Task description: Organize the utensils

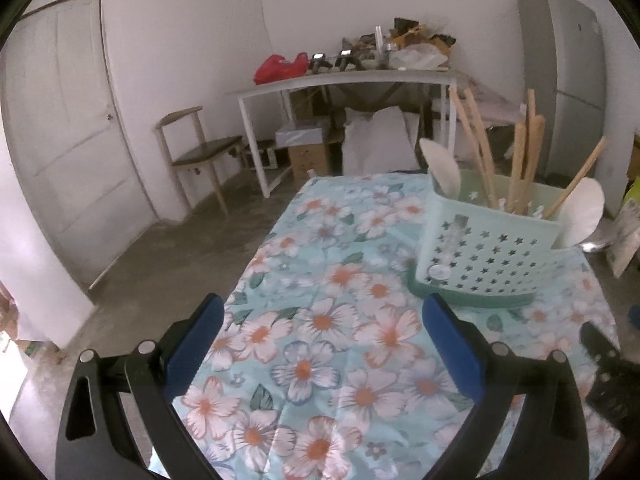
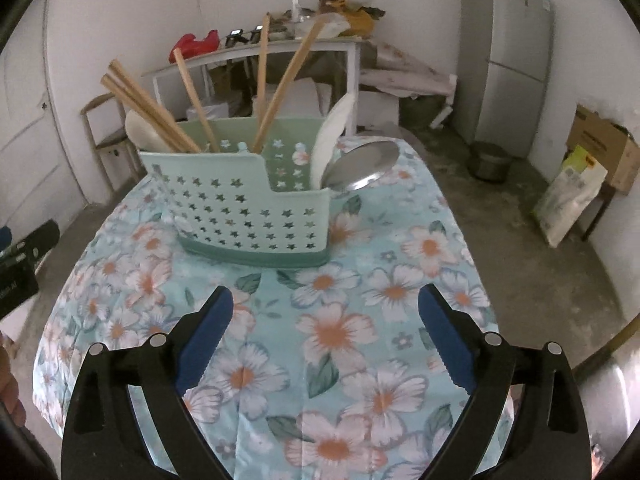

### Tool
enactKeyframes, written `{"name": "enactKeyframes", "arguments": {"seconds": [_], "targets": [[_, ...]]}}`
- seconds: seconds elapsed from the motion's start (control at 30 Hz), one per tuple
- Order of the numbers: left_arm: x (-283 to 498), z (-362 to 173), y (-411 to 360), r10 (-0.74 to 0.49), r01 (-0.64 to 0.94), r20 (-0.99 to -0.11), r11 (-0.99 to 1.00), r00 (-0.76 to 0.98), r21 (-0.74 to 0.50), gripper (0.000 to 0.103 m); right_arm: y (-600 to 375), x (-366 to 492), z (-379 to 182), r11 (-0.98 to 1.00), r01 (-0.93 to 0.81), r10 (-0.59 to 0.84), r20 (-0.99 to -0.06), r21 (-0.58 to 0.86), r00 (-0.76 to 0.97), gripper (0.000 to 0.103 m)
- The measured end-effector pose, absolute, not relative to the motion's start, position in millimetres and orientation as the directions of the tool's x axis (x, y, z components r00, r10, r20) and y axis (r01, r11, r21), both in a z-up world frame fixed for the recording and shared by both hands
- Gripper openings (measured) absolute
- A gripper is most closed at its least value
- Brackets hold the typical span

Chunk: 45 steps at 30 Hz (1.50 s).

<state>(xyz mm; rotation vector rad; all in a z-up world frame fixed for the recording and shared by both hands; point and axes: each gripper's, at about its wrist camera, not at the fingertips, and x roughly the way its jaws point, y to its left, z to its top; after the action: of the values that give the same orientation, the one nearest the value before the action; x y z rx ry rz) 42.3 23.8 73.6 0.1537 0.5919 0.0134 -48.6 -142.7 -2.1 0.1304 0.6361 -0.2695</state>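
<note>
Left gripper (image 1: 322, 320), seen from the left wrist camera, has its blue pads spread wide and nothing is between them; only the flowered cloth (image 1: 320, 360) lies under the gap. Ahead of it and to its right stands the caddy (image 1: 480, 256), a pale green holder with star holes, well apart from the fingertips. Wooden handles (image 1: 476, 144) rise out of its far compartments, with their long axis near upright and leaning a little to different sides. Two white spoon heads (image 1: 440, 172) point up beside them. At the right edge a dark part of the other gripper (image 1: 608, 372) shows.

From the right wrist camera, the right gripper (image 2: 326, 316) is also wide open and empty, and the caddy (image 2: 248, 208) is straight ahead of it, near but not touching. The handles (image 2: 192, 100) fan out upward from the left and middle compartments. In the right compartment a white spoon (image 2: 332, 136) and a steel ladle bowl (image 2: 360, 168) lean to the right, bowls up.

I see no loose utensil on the cloth in either view, so I judge the sorting is at its end or nearly so. The next move probably calls only for checking that nothing is left outside, or for straightening the leaning pieces.
</note>
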Motion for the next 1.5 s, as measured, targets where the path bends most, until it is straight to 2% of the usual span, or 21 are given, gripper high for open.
{"name": "enactKeyframes", "arguments": {"seconds": [0.57, 1.5], "targets": [[42.6, 78.5, 27.7, 0.024, 0.035, -0.572, 0.995, 0.820, 0.092, 0.097, -151.4, -53.2, 8.2, 0.947, 0.320, -0.240, -0.584, 0.037, 0.776, 0.090], [41.6, 84.2, 21.1, -0.007, 0.069, -0.561, 0.994, 0.828, 0.088, 0.097, -151.0, -53.8, 14.3, 0.947, 0.321, -0.248, -0.568, 0.030, 0.785, 0.090]]}}
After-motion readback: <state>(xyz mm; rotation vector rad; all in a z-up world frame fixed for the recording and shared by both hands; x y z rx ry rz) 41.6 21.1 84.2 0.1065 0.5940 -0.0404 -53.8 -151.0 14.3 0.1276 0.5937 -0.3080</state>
